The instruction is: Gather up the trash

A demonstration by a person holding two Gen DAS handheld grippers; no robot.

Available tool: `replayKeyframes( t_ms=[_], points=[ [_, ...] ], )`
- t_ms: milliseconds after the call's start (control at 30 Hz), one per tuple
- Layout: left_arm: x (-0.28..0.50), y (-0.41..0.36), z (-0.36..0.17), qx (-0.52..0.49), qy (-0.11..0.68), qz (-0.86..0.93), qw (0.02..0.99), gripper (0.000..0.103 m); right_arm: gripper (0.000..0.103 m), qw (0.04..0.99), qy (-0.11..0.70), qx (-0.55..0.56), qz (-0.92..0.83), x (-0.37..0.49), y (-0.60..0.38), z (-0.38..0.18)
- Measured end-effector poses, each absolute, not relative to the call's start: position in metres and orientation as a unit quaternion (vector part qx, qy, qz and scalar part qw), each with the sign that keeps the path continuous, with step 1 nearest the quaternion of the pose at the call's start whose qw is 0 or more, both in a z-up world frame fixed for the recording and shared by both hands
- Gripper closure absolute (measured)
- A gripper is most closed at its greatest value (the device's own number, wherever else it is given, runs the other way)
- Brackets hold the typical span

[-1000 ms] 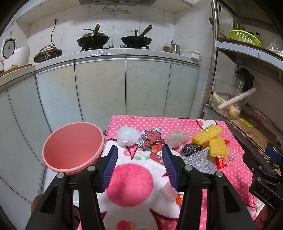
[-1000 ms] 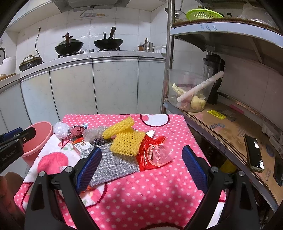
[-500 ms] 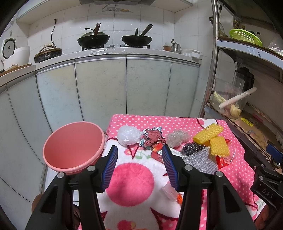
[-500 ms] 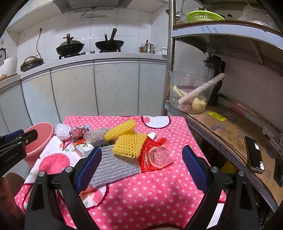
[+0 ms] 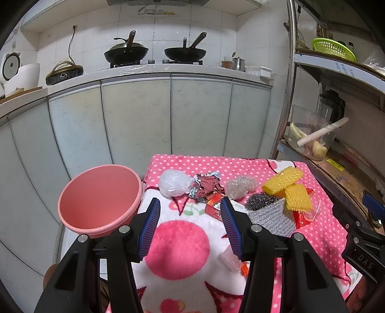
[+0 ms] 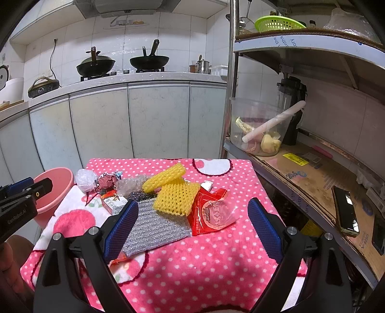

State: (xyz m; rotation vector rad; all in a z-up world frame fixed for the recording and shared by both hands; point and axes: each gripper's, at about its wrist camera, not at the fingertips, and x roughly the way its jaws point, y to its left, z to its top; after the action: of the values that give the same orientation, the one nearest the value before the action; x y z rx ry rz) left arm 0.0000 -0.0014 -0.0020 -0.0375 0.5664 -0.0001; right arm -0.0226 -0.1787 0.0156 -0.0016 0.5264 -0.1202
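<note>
hiding part of a small clear wrapper (image 5: 227, 258) — the left gripper (image 5: 190, 226) gapes empty, as does the right gripper (image 6: 192, 226).

Fluffy cloth (image 6: 204, 260) covers the worktop; glossy red plastic wrapper (image 6: 211, 216), shiny silver bubble mailer (image 6: 154, 228), smooth plastic bucket (image 5: 96, 199).

Two black woks (image 5: 154, 51) sit on the stove; a green basket (image 6: 279, 23) tops the shelf.

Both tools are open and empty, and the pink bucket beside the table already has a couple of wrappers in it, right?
Not quite. The pink bucket is empty, as the left wrist view shows. The left tool and right tool are indeed open and empty.
</note>
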Motion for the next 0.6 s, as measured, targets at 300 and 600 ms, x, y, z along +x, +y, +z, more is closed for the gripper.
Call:
replayKeyframes(
  t_ms=[300, 600],
  points=[
    [-0.0006, -0.0015, -0.0010, -0.019, 0.280, 0.000, 0.960, 0.052, 0.010, 0.964, 0.260, 0.000, -0.059, -0.0230, -0.1789, 0.0151],
    [-0.0009, -0.0016, -0.0013, -0.018, 0.280, -0.001, 0.960, 0.052, 0.010, 0.964, 0.259, -0.001, -0.059, -0.0234, -0.1788, 0.0142]
  ],
)
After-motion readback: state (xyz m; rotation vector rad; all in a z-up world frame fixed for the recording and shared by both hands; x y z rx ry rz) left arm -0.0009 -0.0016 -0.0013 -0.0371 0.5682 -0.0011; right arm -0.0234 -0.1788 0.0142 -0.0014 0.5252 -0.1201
